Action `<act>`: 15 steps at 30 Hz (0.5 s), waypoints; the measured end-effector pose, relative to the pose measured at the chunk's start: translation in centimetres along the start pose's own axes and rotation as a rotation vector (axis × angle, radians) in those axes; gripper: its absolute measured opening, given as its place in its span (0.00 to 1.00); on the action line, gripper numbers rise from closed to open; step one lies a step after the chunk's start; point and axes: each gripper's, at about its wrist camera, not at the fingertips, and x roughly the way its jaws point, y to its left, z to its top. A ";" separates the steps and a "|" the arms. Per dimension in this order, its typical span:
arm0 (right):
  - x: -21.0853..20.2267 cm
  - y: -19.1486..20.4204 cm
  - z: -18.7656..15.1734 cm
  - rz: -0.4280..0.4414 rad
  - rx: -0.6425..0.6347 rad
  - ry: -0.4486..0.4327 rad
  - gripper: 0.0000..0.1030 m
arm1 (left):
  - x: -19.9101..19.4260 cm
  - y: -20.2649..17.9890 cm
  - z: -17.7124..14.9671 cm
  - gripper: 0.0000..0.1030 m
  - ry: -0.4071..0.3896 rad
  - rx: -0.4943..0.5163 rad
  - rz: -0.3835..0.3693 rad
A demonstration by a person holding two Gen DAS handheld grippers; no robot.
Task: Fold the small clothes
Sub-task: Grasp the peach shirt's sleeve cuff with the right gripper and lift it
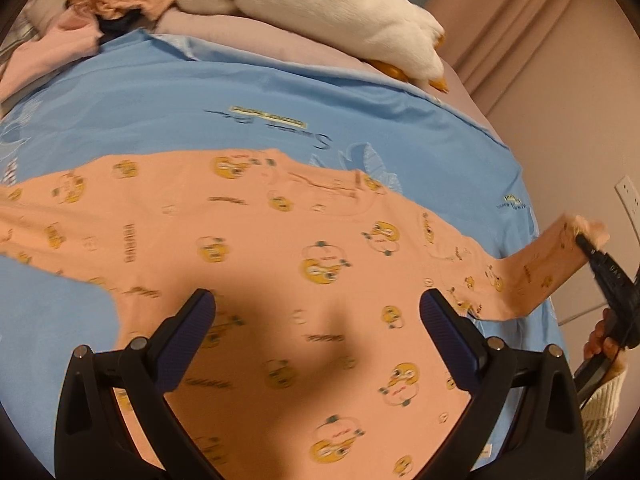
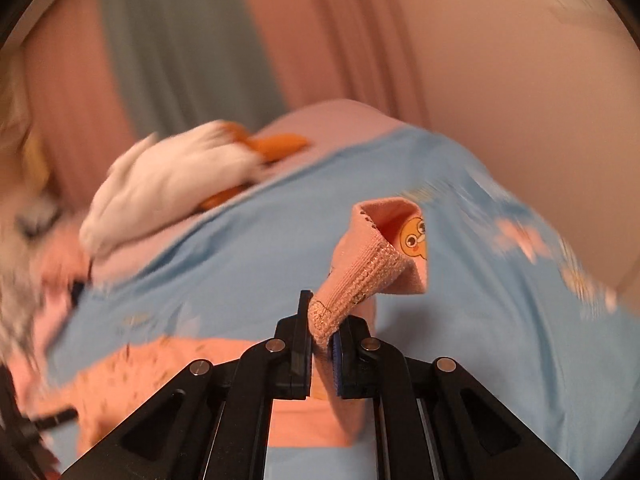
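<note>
1. This is a bedroom in a home: a bed (image 1: 460, 128) fills both views, covered with a light blue printed sheet (image 1: 200, 92).
2. A white plush duck (image 1: 320, 4) lies at its far end.
3. Pink curtains (image 1: 516, 24) hang behind.
4. A wall socket (image 1: 629, 200) sits on the plain wall.
5. Loose clothes (image 1: 60, 48) are piled by the edge.

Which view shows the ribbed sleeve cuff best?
The right wrist view: the ribbed cuff sits sharp and close, pinched in the right gripper. The left wrist view shows only the sleeve's far end, small and blurred, lifted off the blue sheet.
</note>
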 end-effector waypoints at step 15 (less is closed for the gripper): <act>4.7 29.3 -9.6 0.072 -0.808 0.038 0.08 | -6.3 12.2 -1.3 0.99 -0.077 -0.199 0.108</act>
